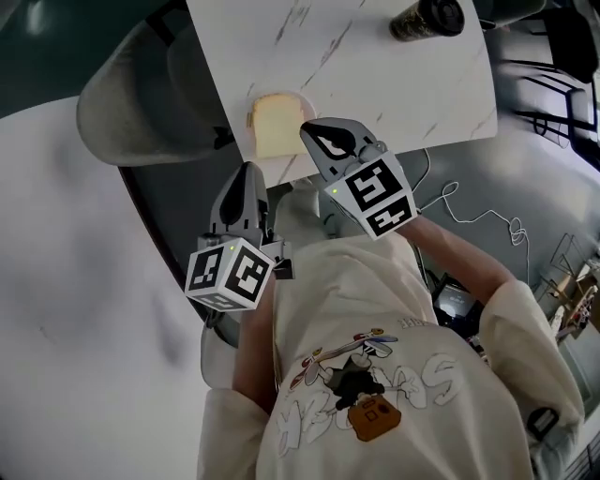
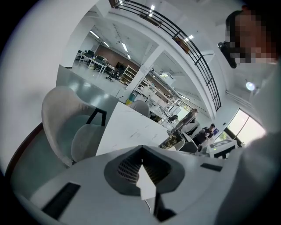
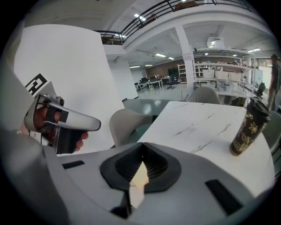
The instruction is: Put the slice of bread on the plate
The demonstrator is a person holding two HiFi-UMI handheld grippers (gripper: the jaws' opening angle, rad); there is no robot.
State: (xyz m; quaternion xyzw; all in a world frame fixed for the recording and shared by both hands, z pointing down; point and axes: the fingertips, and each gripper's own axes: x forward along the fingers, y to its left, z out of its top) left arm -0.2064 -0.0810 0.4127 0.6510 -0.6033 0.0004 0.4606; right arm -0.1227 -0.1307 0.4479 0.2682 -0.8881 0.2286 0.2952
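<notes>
A pale yellow slice of bread (image 1: 277,125) lies on the white marble table (image 1: 375,66), close to its near edge. My right gripper (image 1: 316,128) hangs over the slice's right edge with its jaws shut and nothing between them. A strip of the bread (image 3: 139,178) shows through the gap below the joined tips (image 3: 141,148). My left gripper (image 1: 248,171) is held off the table's near edge, below and left of the bread, also shut and holding nothing (image 2: 141,150). I see no plate in any view.
A dark patterned cup (image 1: 427,17) (image 3: 246,127) stands at the table's far right. A grey chair (image 1: 141,103) (image 2: 66,123) sits left of the table. Cables (image 1: 469,214) trail on the floor to the right. People sit at desks far off.
</notes>
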